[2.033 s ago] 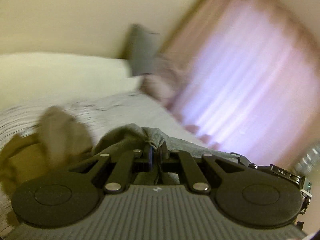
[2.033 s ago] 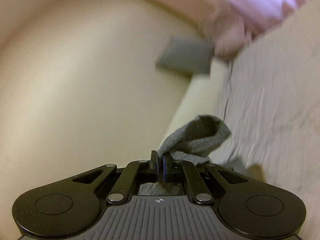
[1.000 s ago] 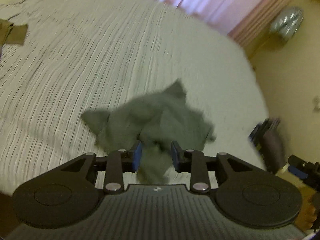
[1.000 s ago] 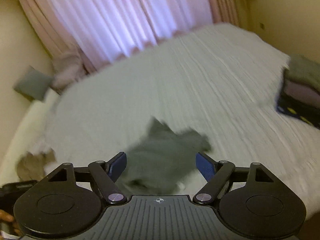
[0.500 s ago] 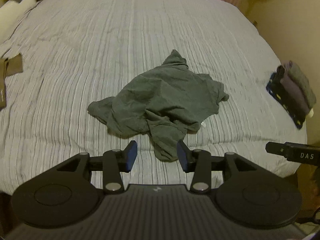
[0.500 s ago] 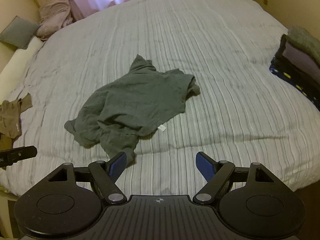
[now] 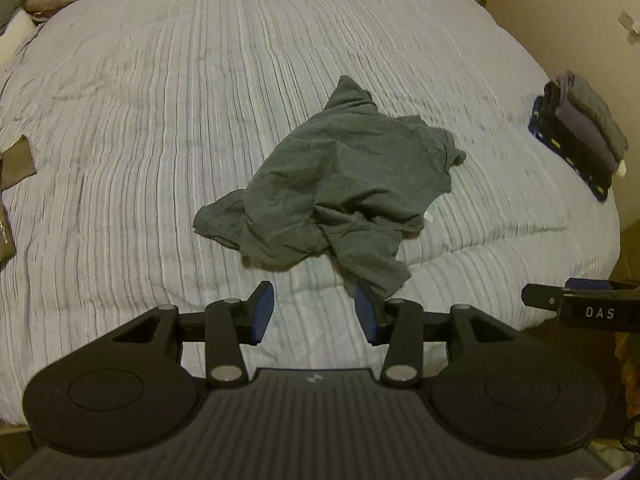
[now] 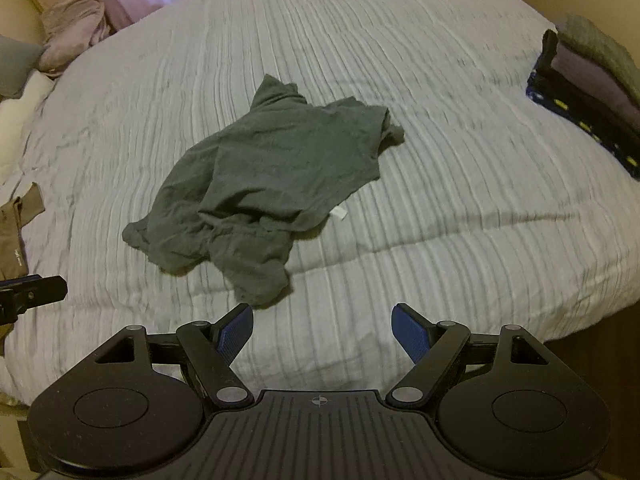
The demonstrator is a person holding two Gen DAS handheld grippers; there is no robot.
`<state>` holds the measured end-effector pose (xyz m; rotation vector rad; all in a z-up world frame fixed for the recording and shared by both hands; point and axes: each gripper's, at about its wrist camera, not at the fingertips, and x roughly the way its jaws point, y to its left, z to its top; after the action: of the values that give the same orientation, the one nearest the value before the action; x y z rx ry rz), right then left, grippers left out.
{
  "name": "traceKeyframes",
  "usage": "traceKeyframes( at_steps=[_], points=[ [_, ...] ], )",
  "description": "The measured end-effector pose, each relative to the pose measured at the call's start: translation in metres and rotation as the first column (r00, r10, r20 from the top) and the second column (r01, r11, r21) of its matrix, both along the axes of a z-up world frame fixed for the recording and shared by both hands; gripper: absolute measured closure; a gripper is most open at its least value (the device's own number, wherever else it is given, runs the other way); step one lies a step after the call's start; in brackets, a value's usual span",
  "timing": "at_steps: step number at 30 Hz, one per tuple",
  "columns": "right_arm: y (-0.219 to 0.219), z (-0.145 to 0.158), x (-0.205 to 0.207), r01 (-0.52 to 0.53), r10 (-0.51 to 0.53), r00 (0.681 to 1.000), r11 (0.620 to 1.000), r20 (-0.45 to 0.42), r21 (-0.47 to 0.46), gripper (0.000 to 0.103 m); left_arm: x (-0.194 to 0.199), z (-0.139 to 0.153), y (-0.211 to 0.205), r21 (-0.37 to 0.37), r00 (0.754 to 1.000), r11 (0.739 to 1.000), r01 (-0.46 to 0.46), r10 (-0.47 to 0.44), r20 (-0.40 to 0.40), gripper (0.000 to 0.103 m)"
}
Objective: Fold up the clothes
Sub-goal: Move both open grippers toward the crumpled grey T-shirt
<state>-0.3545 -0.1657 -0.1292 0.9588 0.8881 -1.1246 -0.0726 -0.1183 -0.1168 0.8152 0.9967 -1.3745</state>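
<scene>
A crumpled dark grey T-shirt (image 7: 336,184) lies loose in the middle of the bed; it also shows in the right wrist view (image 8: 260,176), with a small white label at its right edge. My left gripper (image 7: 314,312) is open and empty, held just short of the shirt's near hem. My right gripper (image 8: 322,330) is wide open and empty, near the bed's front edge, right of the shirt's nearest flap. The right gripper's tip shows at the left view's right edge (image 7: 580,306).
The bed has a pale ribbed cover (image 7: 160,120). A stack of folded clothes (image 7: 580,132) sits at the right edge, also in the right wrist view (image 8: 592,80). A brown garment (image 8: 16,220) lies at the left edge. Pillows and pink fabric (image 8: 68,20) lie at the head.
Two seconds ago both grippers were shut on the grey shirt in the air. They opened and dropped it on the bed. Since half a second ago, little has moved.
</scene>
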Motion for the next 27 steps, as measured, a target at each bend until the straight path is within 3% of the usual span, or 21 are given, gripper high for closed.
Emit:
traceKeyframes(
  at_steps=[7, 16, 27],
  points=[
    [0.023, -0.014, 0.020, 0.063, -0.063, 0.998, 0.998, -0.004, 0.016, 0.023, 0.020, -0.016, 0.004, 0.031, 0.999, 0.998, 0.050, -0.050, 0.009, 0.063],
    [0.023, -0.010, 0.020, 0.076, -0.076, 0.997, 0.997, -0.028, 0.000, 0.023, 0.020, -0.018, 0.001, 0.031, 0.998, 0.998, 0.062, -0.062, -0.003, 0.063],
    [-0.022, -0.014, -0.011, -0.020, 0.020, 1.000, 1.000, -0.016, -0.015, 0.023, -0.010, -0.022, -0.023, 0.042, 0.998, 0.997, -0.063, 0.062, 0.032, 0.063]
  ],
)
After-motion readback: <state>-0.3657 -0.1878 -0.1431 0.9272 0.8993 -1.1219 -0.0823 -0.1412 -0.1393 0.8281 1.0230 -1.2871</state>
